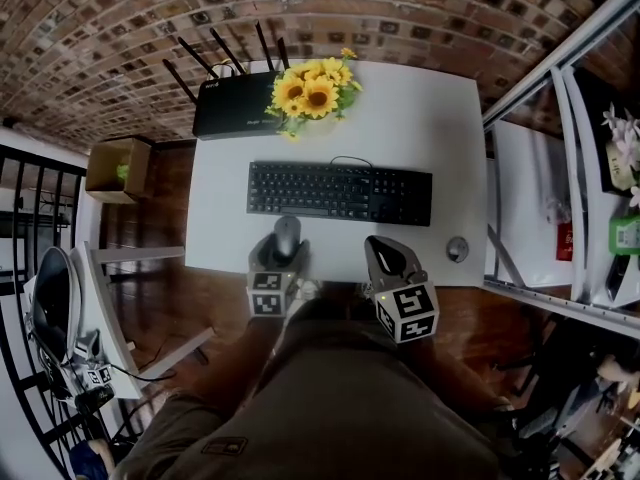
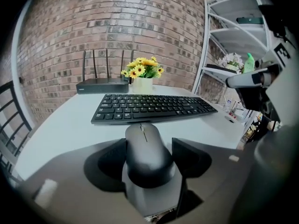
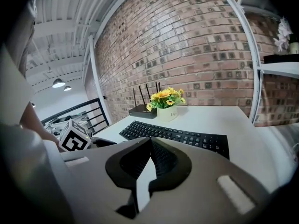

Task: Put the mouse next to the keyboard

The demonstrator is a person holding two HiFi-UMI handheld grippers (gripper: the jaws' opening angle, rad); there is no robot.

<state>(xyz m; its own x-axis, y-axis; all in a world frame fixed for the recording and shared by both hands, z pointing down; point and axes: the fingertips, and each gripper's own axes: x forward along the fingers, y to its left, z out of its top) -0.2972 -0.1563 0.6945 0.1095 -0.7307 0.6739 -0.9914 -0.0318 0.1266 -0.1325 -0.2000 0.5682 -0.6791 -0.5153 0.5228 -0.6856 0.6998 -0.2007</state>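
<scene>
Lengthwise, the mouse [image 2: 145, 146] runs straight away from the person, its nose aimed at the front edge of the keyboard [image 1: 340, 192] and square to the keyboard's long side. It sits close to the near edge of the table [image 1: 430, 118], just short of the keyboard and left of its middle. Whether it rests on the top or hangs just clear of it cannot be made out. The left gripper [image 1: 286, 244] has its jaws spread wide, one against each side of the mouse. The right gripper [image 3: 150, 141] hovers near the table's front edge with its tips pressed together and nothing between them.

The table is white and plain. A black router [image 1: 232, 106] with upright antennas stands at its far left, and a pot of sunflowers [image 1: 312, 90] is just beside it. A small round disc [image 1: 457, 249] lies near the right front corner. Behind is a brick wall [image 2: 140, 27], to the right white shelves [image 2: 233, 36], and a cardboard box [image 1: 115, 166] sits on the wooden floor [image 1: 160, 298].
</scene>
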